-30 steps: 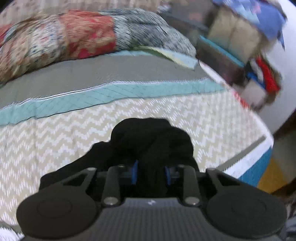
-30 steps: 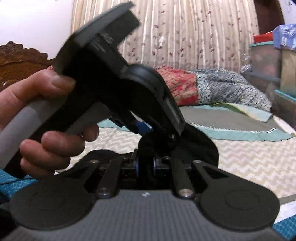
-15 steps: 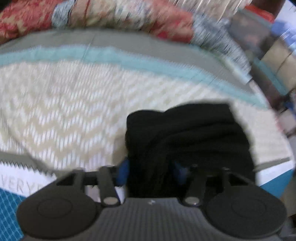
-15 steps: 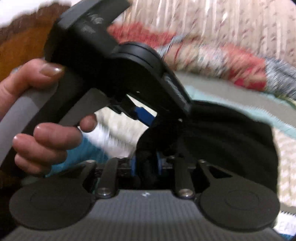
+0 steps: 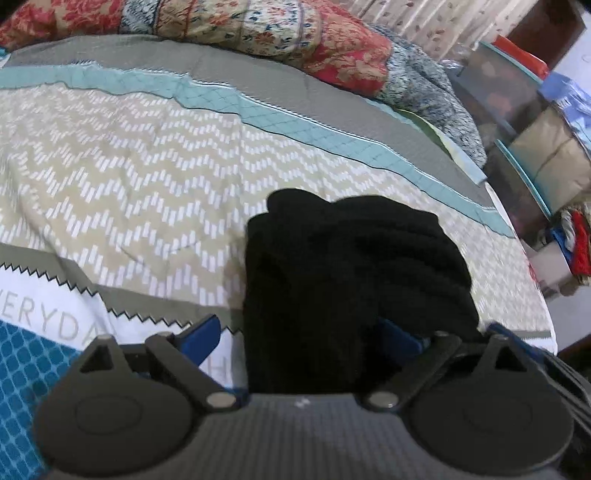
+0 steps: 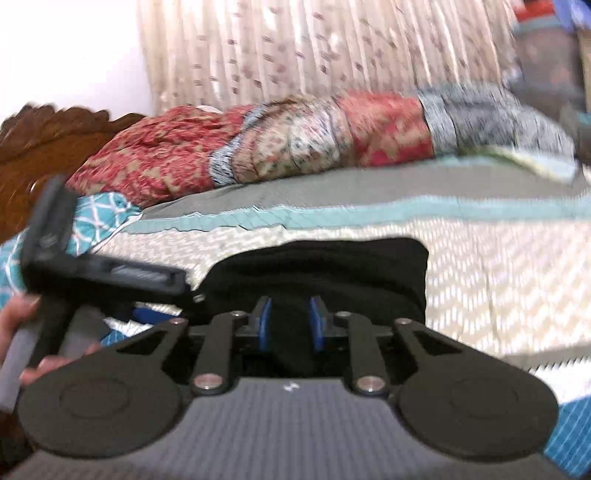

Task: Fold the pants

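The black pants [image 5: 343, 273] lie folded in a thick bundle on the patterned bedspread [image 5: 129, 184]. My left gripper [image 5: 303, 336] is open wide, its blue pads on either side of the bundle's near end. In the right wrist view the pants [image 6: 332, 273] lie as a flat black rectangle. My right gripper [image 6: 290, 325] has its blue pads close together on the near edge of the cloth. The left gripper's body and the hand that holds it show at the left of that view [image 6: 74, 266].
A rolled red and grey patchwork quilt [image 5: 277, 33] lies along the far side of the bed. A carved wooden headboard [image 6: 48, 147] stands at the left. Stacked storage boxes and clothes [image 5: 535, 122] stand past the bed's right edge. Curtains [image 6: 295, 51] hang behind.
My left gripper has opened wide and let go of the pants. The bundle has come down flat on the bedspread. My right gripper has swung lower and still grips the cloth.
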Action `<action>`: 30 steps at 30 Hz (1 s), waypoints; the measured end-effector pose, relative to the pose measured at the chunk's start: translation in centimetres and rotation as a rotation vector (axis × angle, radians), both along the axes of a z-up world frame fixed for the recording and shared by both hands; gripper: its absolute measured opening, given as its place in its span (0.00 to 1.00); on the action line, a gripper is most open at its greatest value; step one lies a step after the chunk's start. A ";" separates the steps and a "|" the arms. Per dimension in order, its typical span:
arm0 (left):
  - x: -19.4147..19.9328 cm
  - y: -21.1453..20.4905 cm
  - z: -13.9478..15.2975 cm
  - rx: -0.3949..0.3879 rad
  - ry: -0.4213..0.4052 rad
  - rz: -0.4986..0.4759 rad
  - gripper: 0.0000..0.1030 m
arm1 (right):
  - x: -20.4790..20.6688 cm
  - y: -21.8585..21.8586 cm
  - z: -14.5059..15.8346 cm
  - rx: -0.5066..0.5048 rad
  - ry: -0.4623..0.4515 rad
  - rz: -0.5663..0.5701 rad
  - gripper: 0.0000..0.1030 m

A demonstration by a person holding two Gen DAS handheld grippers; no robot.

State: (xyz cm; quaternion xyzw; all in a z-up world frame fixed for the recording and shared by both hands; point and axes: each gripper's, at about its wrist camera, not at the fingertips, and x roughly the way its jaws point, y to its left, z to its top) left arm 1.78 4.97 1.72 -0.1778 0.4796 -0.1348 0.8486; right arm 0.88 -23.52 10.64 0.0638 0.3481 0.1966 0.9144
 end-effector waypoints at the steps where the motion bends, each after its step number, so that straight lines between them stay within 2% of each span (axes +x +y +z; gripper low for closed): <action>1: -0.3 -0.2 0.1 0.008 -0.003 -0.004 0.93 | 0.0 0.8 -0.8 0.006 0.042 0.021 0.21; 2: -0.5 -0.2 0.1 0.013 -0.002 -0.007 0.93 | 0.5 1.9 -1.8 0.009 0.105 0.062 0.20; 3: -0.6 -0.2 0.1 0.015 0.002 -0.007 0.94 | -1.2 3.3 -2.1 0.007 0.133 0.101 0.18; 4: -0.7 -0.1 0.0 0.019 0.009 -0.004 0.94 | -2.7 5.0 -2.1 -0.014 0.122 0.154 0.18; 7: -1.0 0.2 -0.2 0.041 0.021 0.013 0.95 | -6.9 9.7 -1.7 -0.161 0.010 0.366 0.16; 8: -1.1 0.3 -0.3 0.045 0.023 0.014 0.95 | -7.9 10.7 -1.5 -0.181 -0.018 0.428 0.16; 11: -1.1 0.2 -1.0 0.060 0.036 0.004 0.95 | -8.8 11.3 -1.0 -0.175 -0.029 0.477 0.17; 16: -1.2 0.0 -2.1 0.092 0.035 -0.010 1.00 | -7.2 9.1 0.1 -0.062 0.004 0.382 0.17; 21: -1.3 1.4 -1.7 0.018 0.045 0.016 1.00 | -6.8 5.4 0.9 0.002 -0.003 0.231 0.18; 23: -1.7 2.0 -0.4 -0.014 0.002 0.012 1.00 | -6.0 3.4 1.3 0.046 0.006 0.153 0.28; 24: -1.8 2.3 0.2 -0.029 -0.018 0.008 1.00 | -5.8 2.2 1.5 0.082 0.007 0.110 0.31; 26: -1.6 2.5 1.1 -0.047 -0.040 0.004 1.00 | -5.4 -0.3 1.6 0.138 0.002 0.002 0.49; 27: -1.3 2.4 1.3 -0.046 -0.043 0.002 1.00 | -5.0 -1.2 1.4 0.156 0.001 -0.052 0.55; 29: -0.6 2.0 1.1 -0.038 -0.027 0.000 1.00 | -4.5 -3.3 0.7 0.189 0.019 -0.170 0.76; 30: -0.1 1.8 0.7 -0.042 -0.006 -0.003 1.00 | -4.3 -4.2 0.2 0.213 0.030 -0.215 0.79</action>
